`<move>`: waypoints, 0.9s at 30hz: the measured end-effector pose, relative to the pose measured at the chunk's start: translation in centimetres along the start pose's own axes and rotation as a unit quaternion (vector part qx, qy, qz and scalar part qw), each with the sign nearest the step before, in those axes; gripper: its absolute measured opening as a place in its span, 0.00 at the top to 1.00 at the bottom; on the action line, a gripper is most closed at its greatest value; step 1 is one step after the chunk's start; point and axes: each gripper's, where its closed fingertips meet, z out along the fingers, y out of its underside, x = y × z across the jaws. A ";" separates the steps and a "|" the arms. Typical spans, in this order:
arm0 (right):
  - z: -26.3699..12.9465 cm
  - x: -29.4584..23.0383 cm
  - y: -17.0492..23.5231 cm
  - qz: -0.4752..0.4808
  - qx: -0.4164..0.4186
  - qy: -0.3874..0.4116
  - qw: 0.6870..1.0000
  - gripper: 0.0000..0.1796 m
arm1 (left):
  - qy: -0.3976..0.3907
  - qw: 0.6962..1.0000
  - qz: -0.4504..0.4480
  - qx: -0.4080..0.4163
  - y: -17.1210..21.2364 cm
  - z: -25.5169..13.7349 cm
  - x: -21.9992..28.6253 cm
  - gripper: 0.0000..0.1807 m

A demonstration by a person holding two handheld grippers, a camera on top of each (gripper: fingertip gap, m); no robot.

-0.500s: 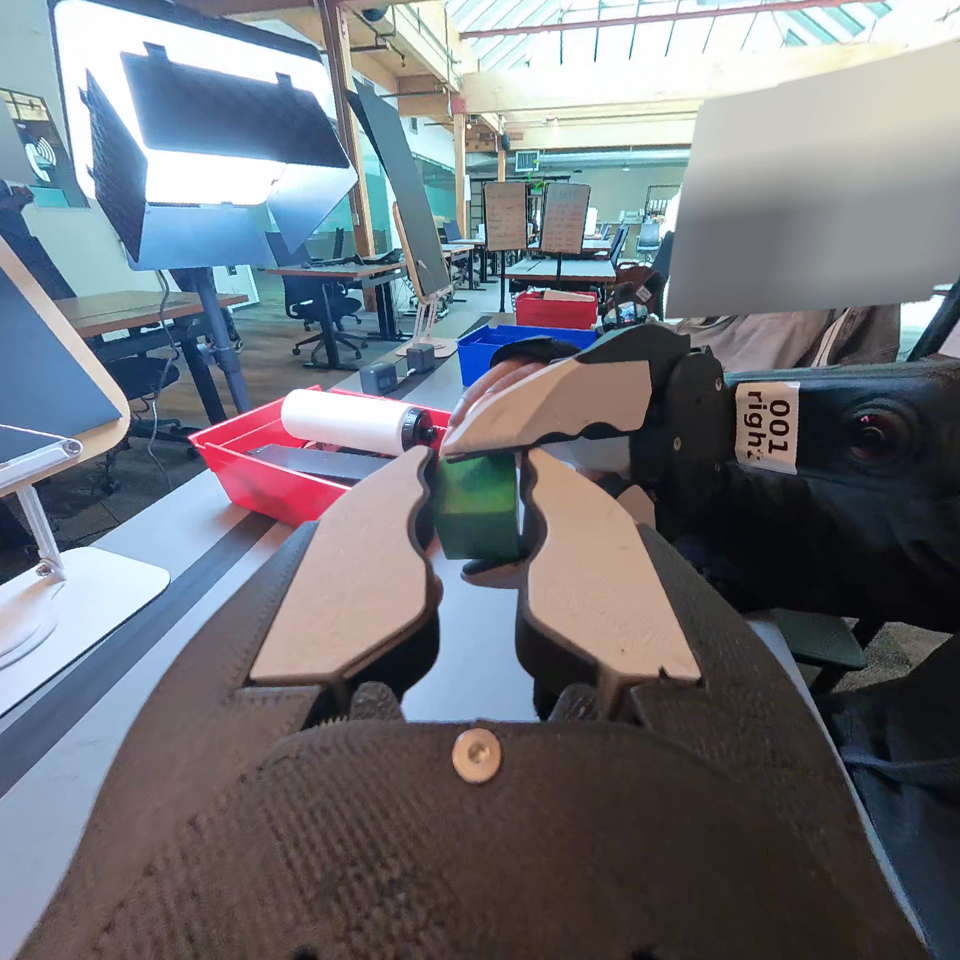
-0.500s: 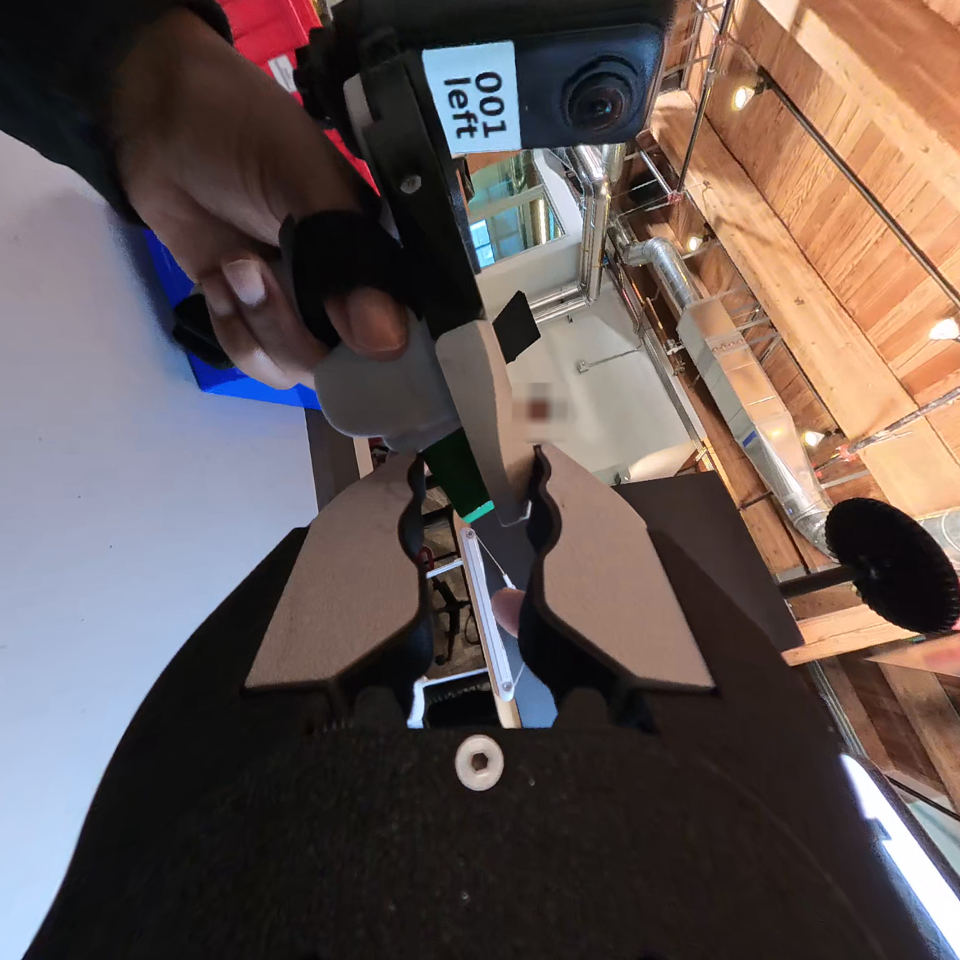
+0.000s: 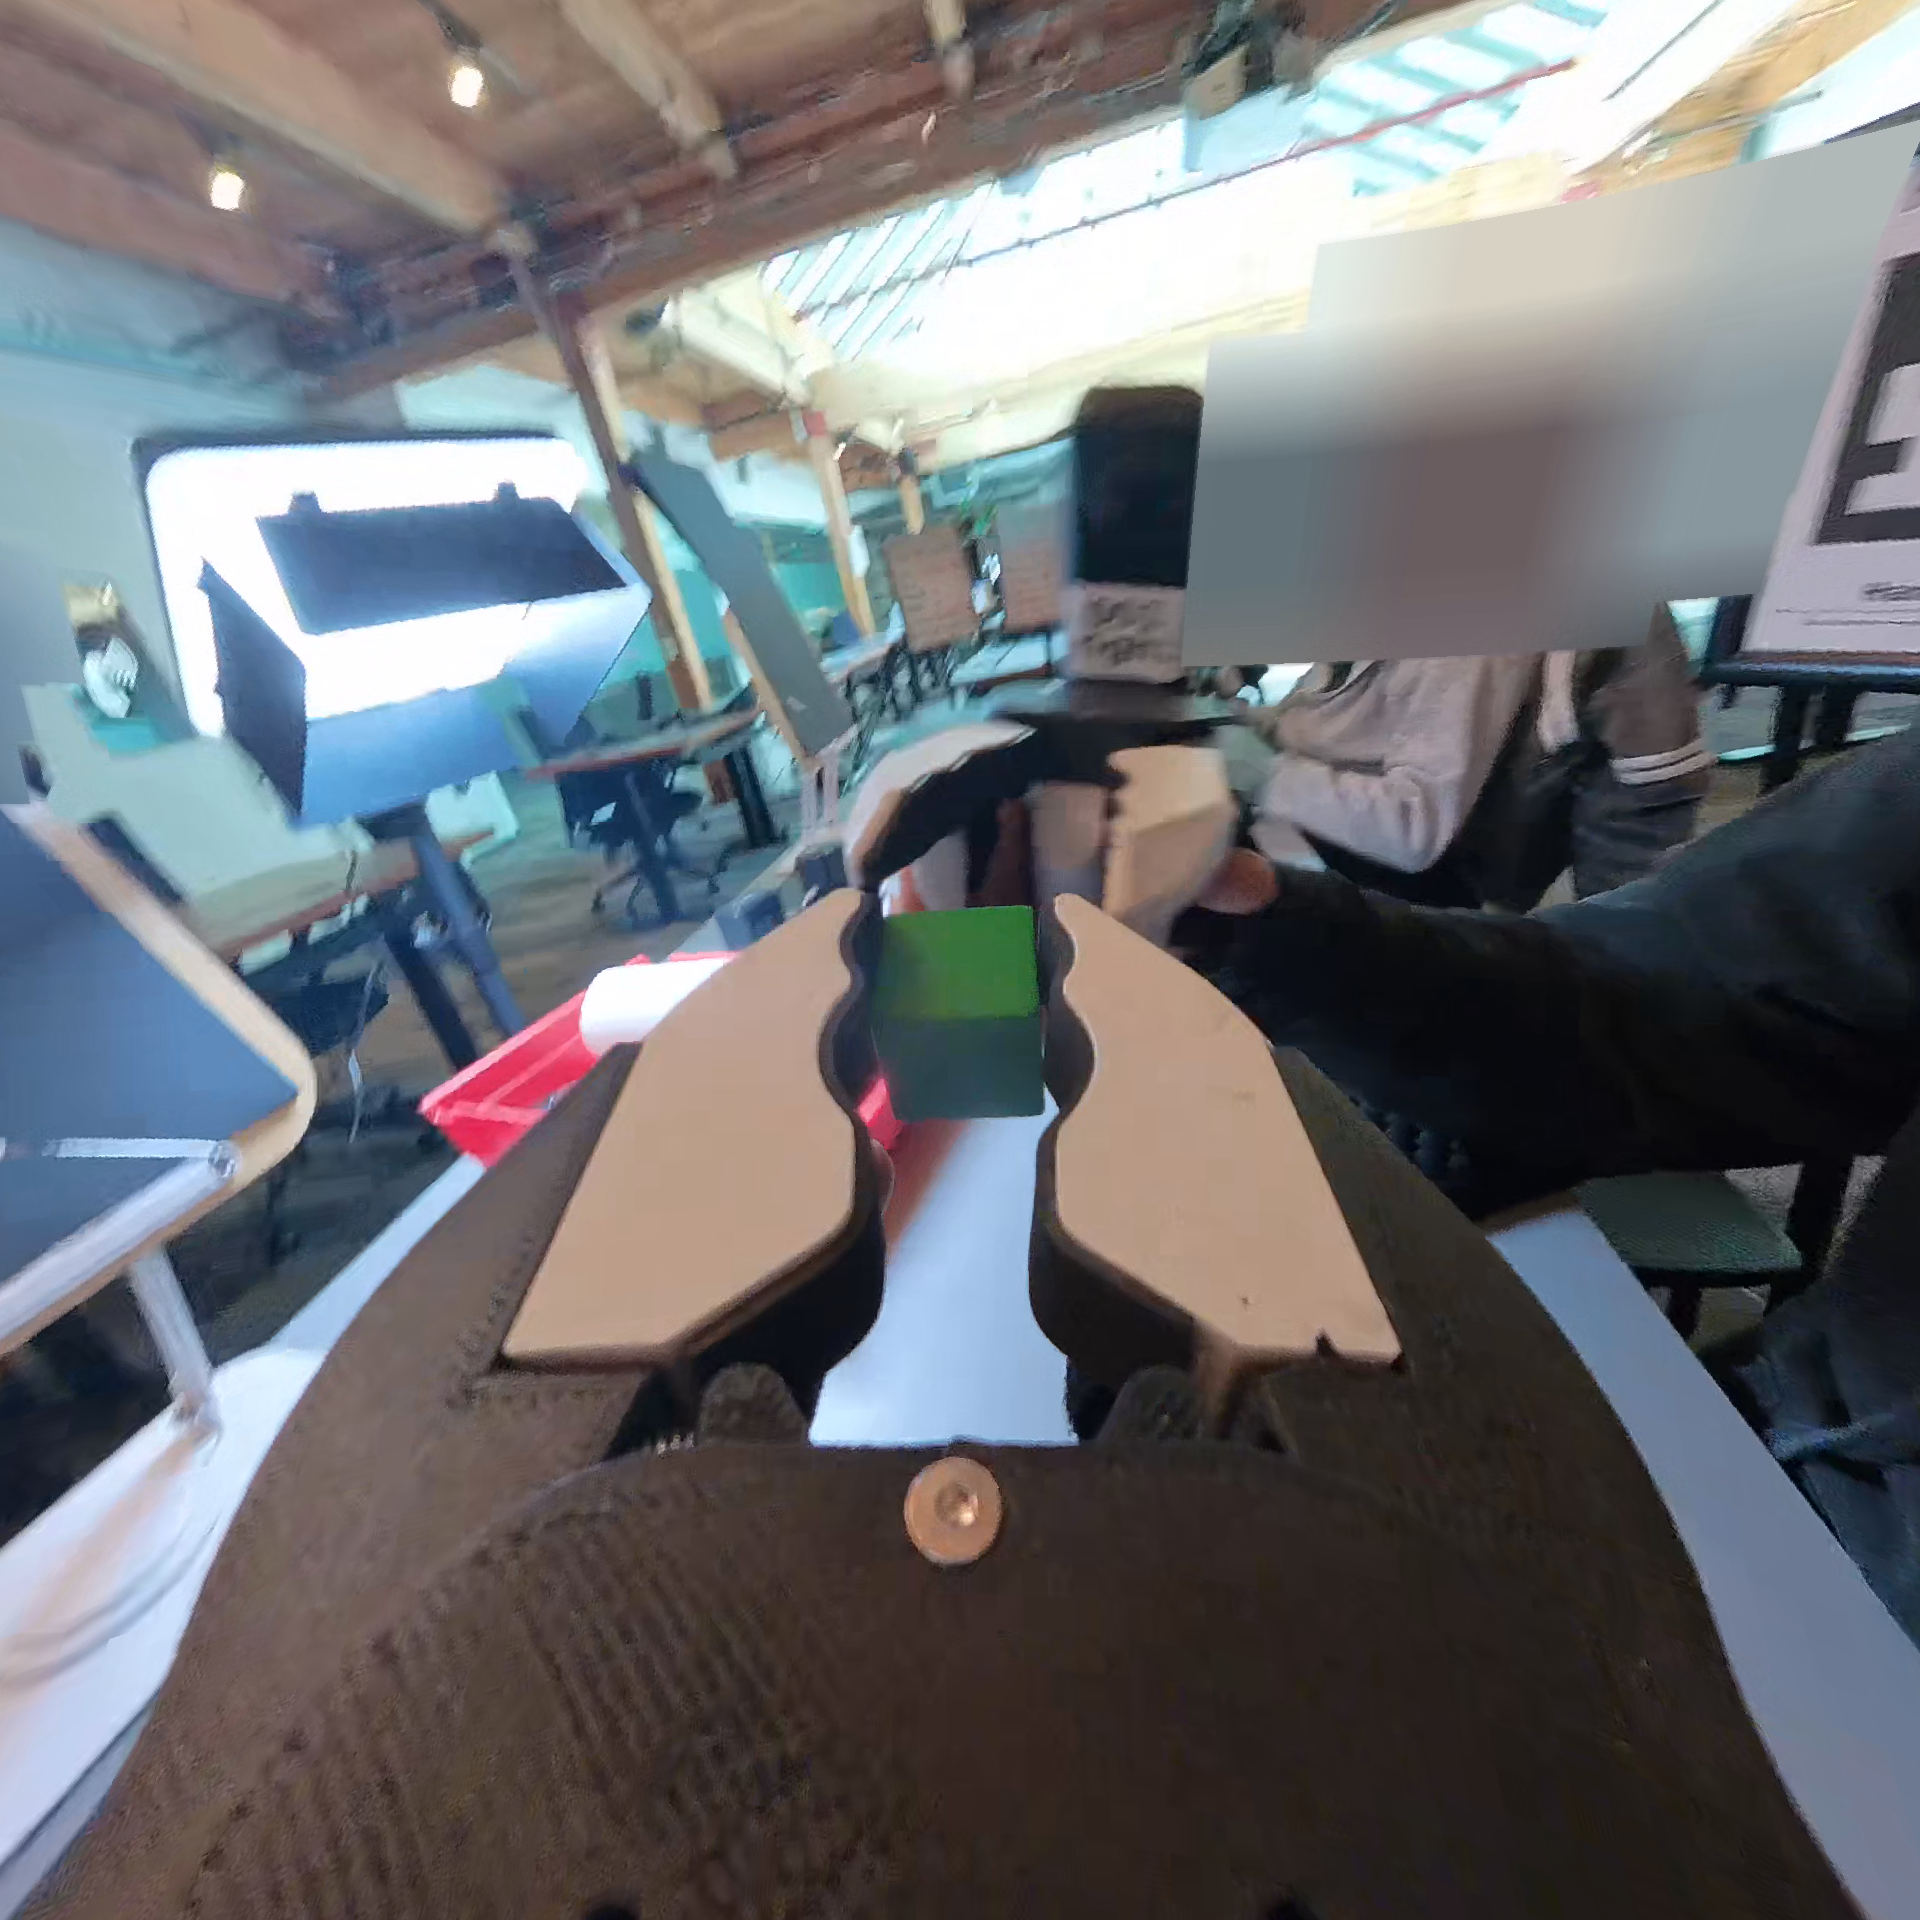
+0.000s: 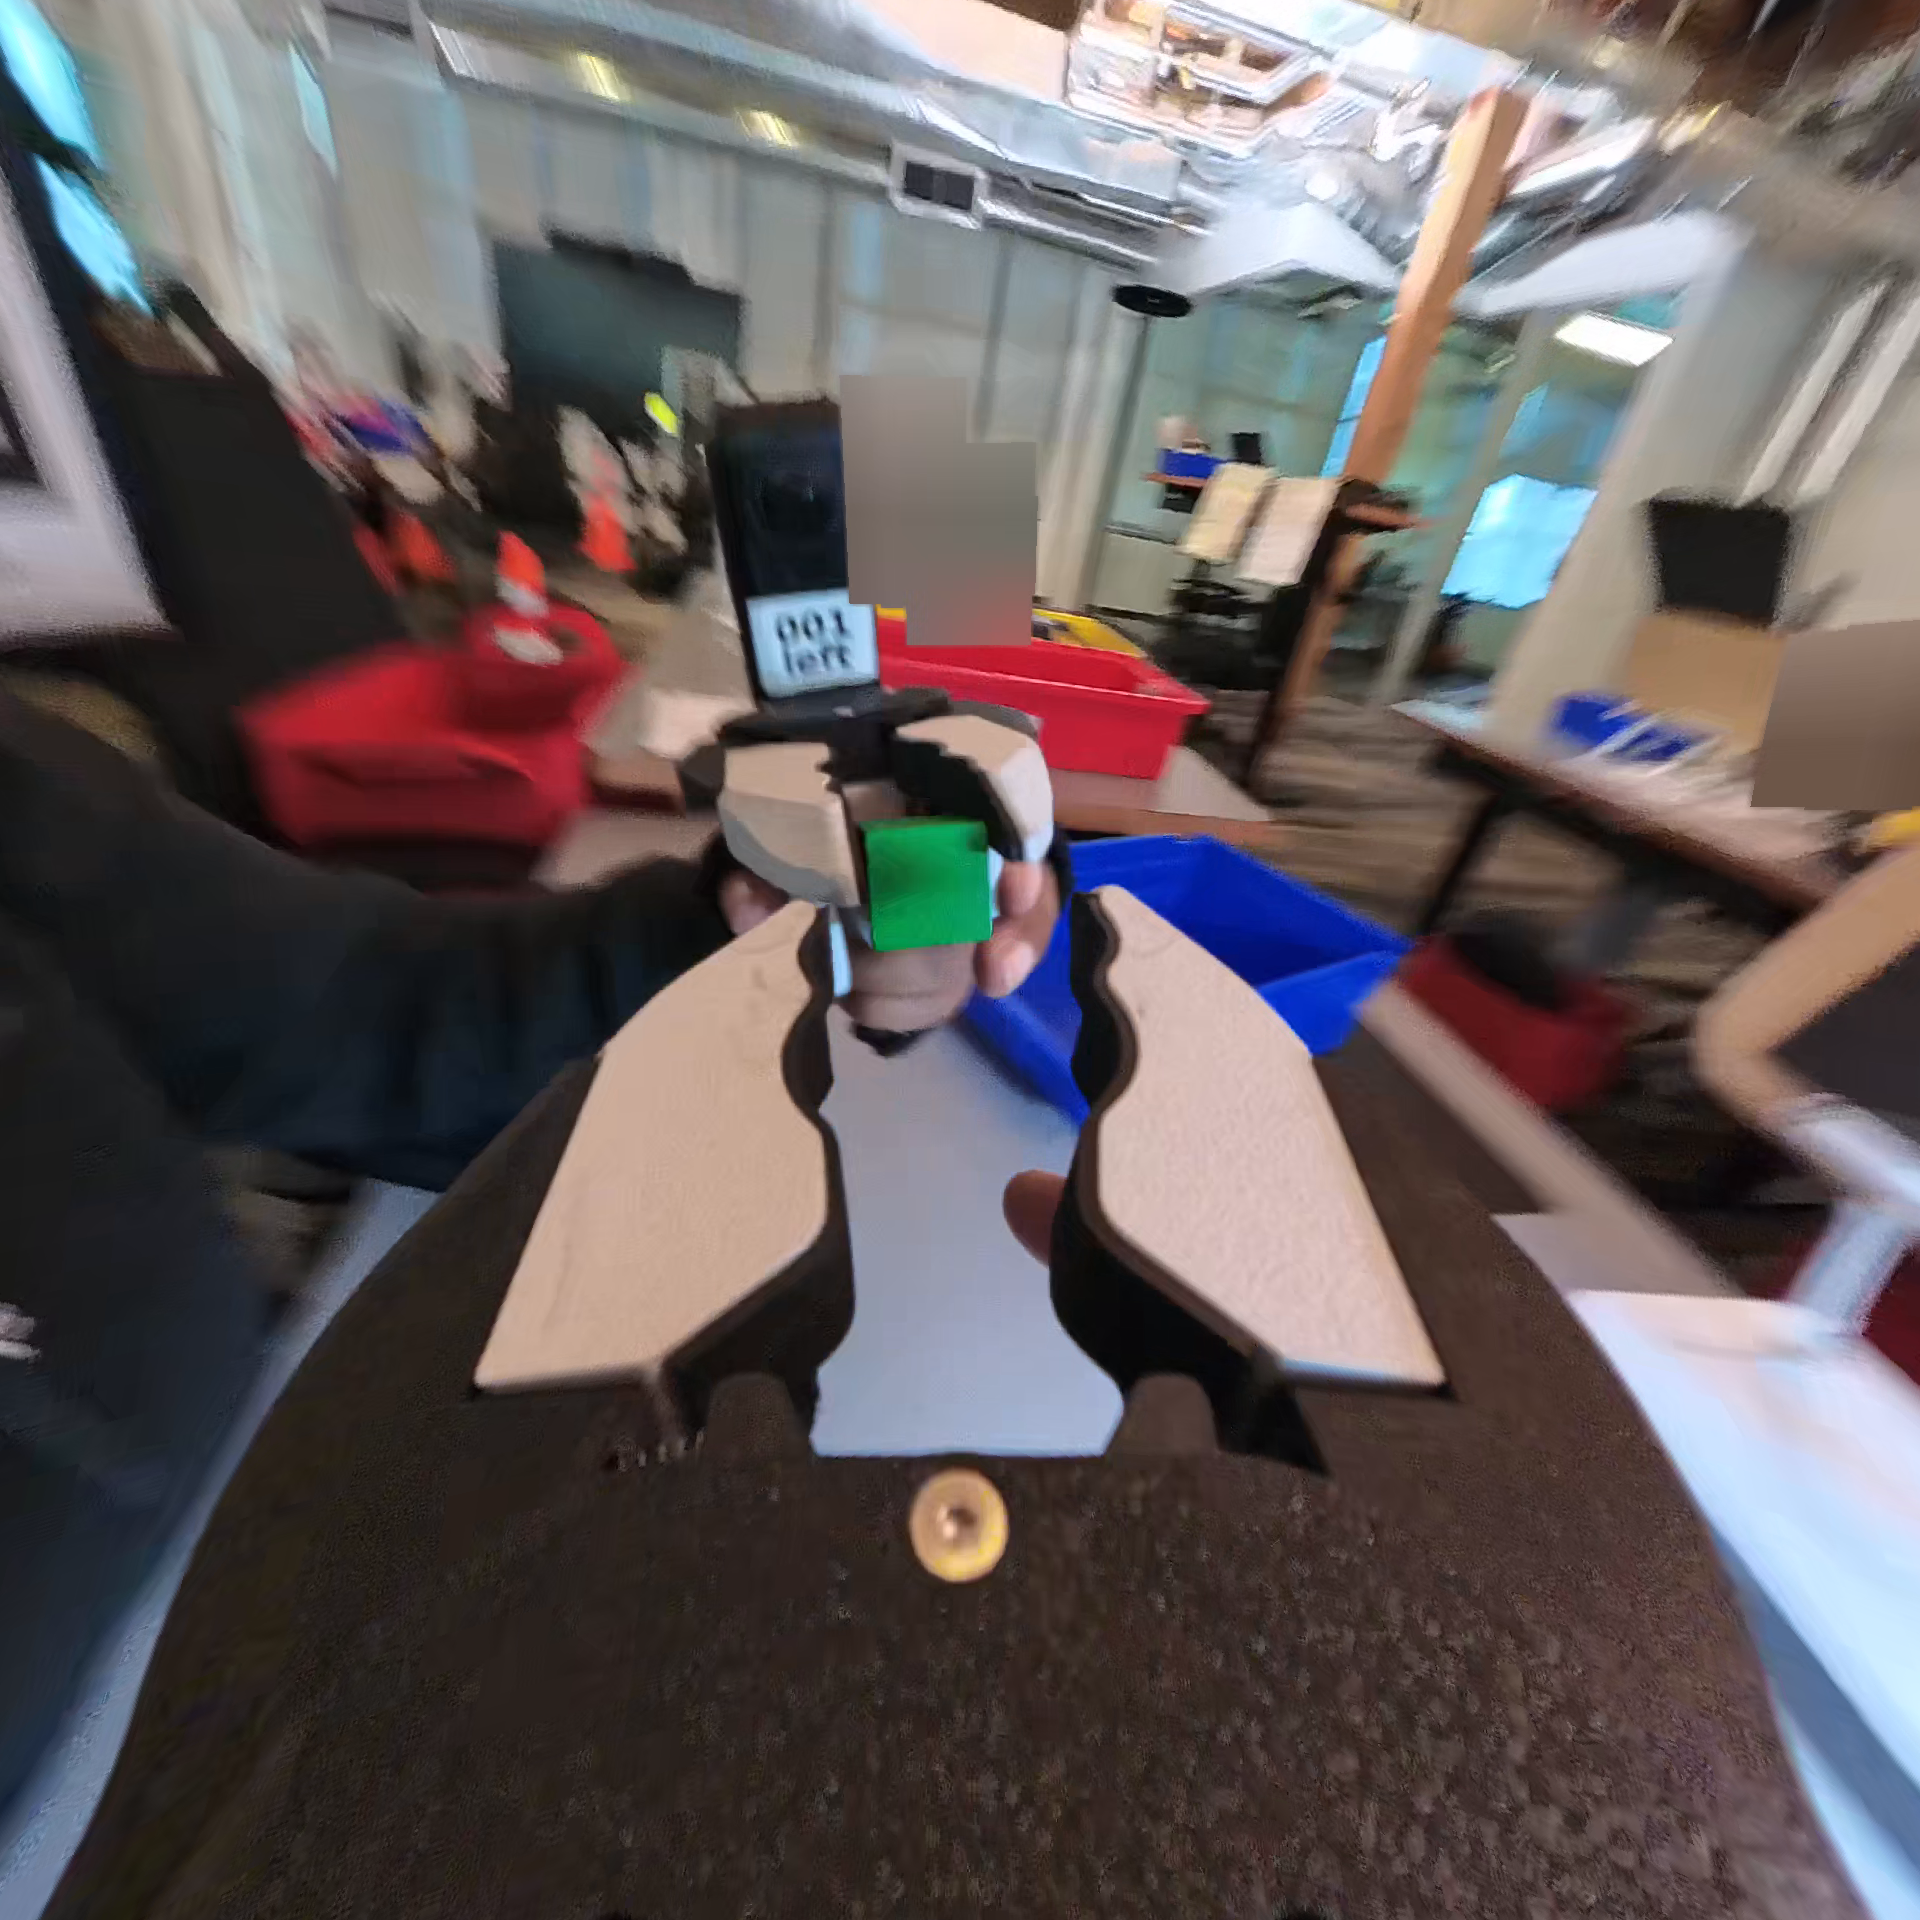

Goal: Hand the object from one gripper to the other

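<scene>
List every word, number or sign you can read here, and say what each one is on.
Not quoting writing; these bear it.
Left claw: white tag under its camera, sharp print.
Right claw: white sticker, blurred.
White sheet, right edge of left wrist view: black pattern, tiny print unreadable.

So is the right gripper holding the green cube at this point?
No: the right gripper is open and empty, while the left gripper pinches the green cube.
</scene>
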 end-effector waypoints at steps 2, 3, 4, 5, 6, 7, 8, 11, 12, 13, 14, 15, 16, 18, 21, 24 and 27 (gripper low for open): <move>-0.1 -0.4 -0.5 0.115 0.031 -0.062 0.991 0.76 | 0.015 1.000 0.007 0.022 -0.8 -0.1 0.6 0.84; 0.0 -0.5 -0.6 0.154 0.044 -0.085 0.983 0.76 | 0.023 0.999 0.012 0.027 -0.9 -0.2 0.9 0.84; 0.1 -0.6 -0.6 0.181 0.052 -0.098 0.977 0.77 | 0.028 0.999 0.019 0.033 -1.1 -0.3 1.2 0.84; 0.3 -0.6 -0.3 0.203 0.050 -0.107 0.972 0.78 | 0.030 0.998 0.029 0.039 -1.3 -0.3 1.4 0.84; 0.6 -0.9 0.0 0.222 0.044 -0.120 0.967 0.78 | 0.028 0.998 0.042 0.043 -1.4 -0.4 1.5 0.84; 0.8 -1.2 0.2 0.242 0.041 -0.135 0.960 0.77 | 0.022 0.997 0.062 0.042 -1.5 -0.4 1.6 0.84; 1.0 -1.5 0.2 0.262 0.041 -0.150 0.952 0.75 | 0.012 0.995 0.091 0.032 -1.4 -0.4 1.6 0.84; 1.5 -1.8 0.3 0.306 0.039 -0.163 0.937 0.74 | -0.035 0.976 0.213 -0.035 -0.2 -0.1 1.3 0.84; 1.7 -1.8 0.5 0.312 0.032 -0.160 0.936 0.74 | -0.050 0.963 0.258 -0.062 0.2 -0.1 1.2 0.84; 1.9 -1.8 0.9 0.316 0.023 -0.155 0.936 0.74 | -0.062 0.948 0.299 -0.087 0.7 0.0 1.1 0.84; 2.2 -1.9 1.3 0.318 0.012 -0.150 0.936 0.75 | -0.072 0.933 0.335 -0.111 1.1 0.1 0.9 0.84; 2.4 -2.0 1.8 0.319 -0.002 -0.148 0.936 0.75 | -0.079 0.918 0.365 -0.133 1.6 0.1 0.8 0.84; 2.6 -2.0 2.3 0.316 -0.015 -0.143 0.938 0.78 | -0.083 0.906 0.387 -0.150 2.1 0.2 0.7 0.84; 2.8 -1.6 3.0 0.310 -0.021 -0.126 0.942 0.84 | -0.086 0.893 0.409 -0.165 2.6 0.3 0.6 0.84; 2.5 -1.0 2.9 0.291 -0.011 -0.123 0.949 0.85 | -0.089 0.910 0.369 -0.166 2.7 0.4 0.3 0.84; 1.5 0.5 2.1 0.184 0.009 -0.065 0.981 0.84 | -0.078 0.951 0.260 -0.151 2.7 0.1 -0.4 0.75; 0.3 2.8 2.0 0.038 -0.023 0.046 0.998 0.84 | -0.085 0.985 0.119 -0.095 1.2 -0.3 -1.5 0.76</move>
